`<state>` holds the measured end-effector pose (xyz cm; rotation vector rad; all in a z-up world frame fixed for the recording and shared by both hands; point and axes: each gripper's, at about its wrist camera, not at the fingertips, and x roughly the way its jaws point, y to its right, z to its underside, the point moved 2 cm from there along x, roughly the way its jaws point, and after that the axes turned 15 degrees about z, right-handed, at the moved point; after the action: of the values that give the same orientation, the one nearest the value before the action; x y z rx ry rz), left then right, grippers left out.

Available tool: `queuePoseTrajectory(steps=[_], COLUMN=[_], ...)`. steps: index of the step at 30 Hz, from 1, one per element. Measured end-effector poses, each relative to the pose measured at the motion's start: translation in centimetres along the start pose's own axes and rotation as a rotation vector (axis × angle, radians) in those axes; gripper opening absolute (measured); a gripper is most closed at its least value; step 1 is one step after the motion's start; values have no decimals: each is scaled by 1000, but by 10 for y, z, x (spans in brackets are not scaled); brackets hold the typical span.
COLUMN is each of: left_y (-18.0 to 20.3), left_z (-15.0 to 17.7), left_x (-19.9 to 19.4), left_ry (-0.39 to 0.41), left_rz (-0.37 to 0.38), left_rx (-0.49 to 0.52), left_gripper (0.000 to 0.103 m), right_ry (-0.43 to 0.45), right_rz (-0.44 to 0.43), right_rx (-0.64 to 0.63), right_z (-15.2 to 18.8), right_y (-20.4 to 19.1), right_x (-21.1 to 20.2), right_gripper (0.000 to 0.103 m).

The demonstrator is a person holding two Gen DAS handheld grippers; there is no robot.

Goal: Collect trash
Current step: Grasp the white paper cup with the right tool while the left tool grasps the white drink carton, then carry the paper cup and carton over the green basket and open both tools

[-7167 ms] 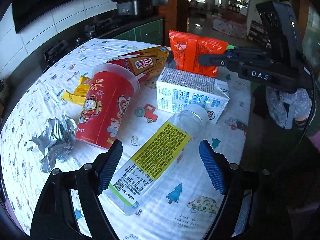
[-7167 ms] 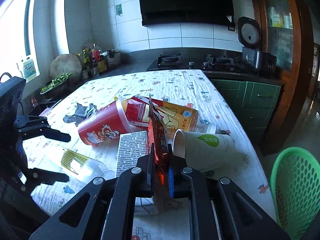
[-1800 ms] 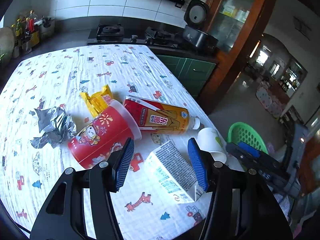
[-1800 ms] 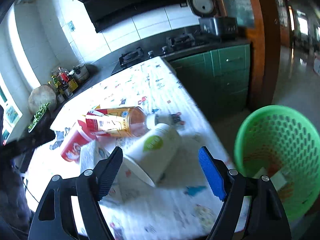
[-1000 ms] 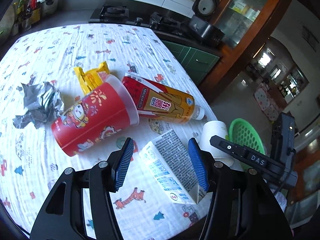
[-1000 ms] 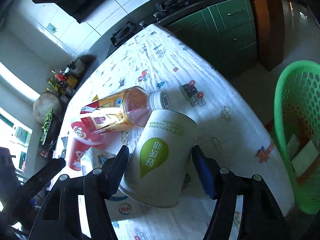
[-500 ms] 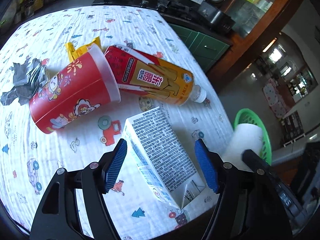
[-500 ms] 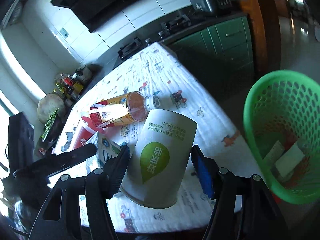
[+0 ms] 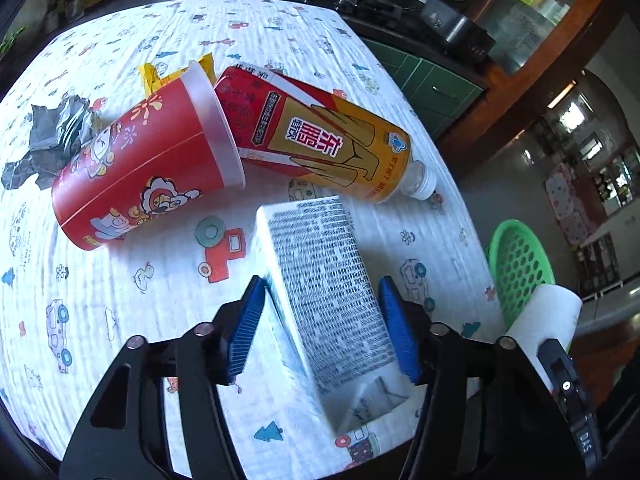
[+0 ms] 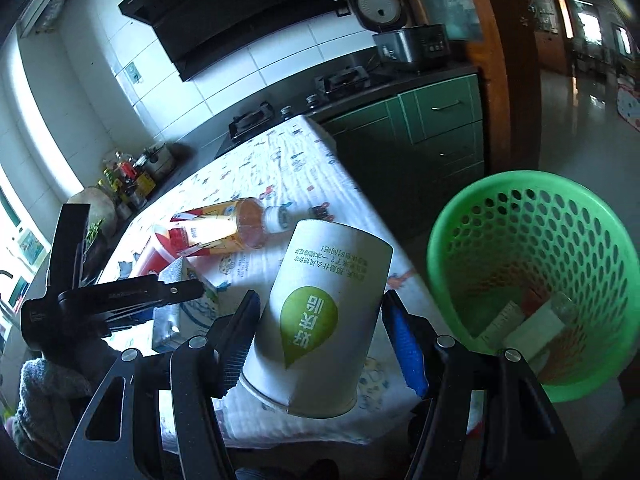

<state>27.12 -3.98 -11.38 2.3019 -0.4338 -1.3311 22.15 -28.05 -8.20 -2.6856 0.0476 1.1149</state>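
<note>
My right gripper (image 10: 326, 338) is shut on a white paper cup (image 10: 320, 316) with a green logo, held off the table's edge beside the green mesh basket (image 10: 532, 276), which holds several wrappers. My left gripper (image 9: 322, 330) is open, with its blue pads on either side of a white milk carton (image 9: 328, 300) that lies on the patterned tablecloth (image 9: 120, 272). Behind the carton lie a red plastic cup (image 9: 136, 172), an orange-labelled bottle (image 9: 320, 144), a yellow wrapper (image 9: 160, 74) and crumpled foil (image 9: 52, 136).
The basket also shows in the left wrist view (image 9: 520, 264), on the floor past the table's right edge. Green cabinets (image 10: 436, 120), a stove (image 10: 256, 118) and a rice cooker (image 10: 396, 24) stand behind the table. Jars (image 10: 128, 176) crowd the far counter.
My left gripper has come down around the milk carton. My right gripper has lifted the paper cup off the table and carried it toward the basket.
</note>
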Motion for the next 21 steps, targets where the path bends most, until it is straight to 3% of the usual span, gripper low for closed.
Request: queuePoseTrajectory(steps=[7,21], left_y=[10,85], left_z=[-1,-11], left_x=[-13,-21], left_ry=[-4,8], left_rz=[51,230], left_rx=[49,207], left_gripper=[43,43], right_ry=[11,26], right_rz=[58,265], right_rx=[67,113], right_z=[-4,-8], right_y=[41,124], right_x=[-5,9], right_gripper=[60,60])
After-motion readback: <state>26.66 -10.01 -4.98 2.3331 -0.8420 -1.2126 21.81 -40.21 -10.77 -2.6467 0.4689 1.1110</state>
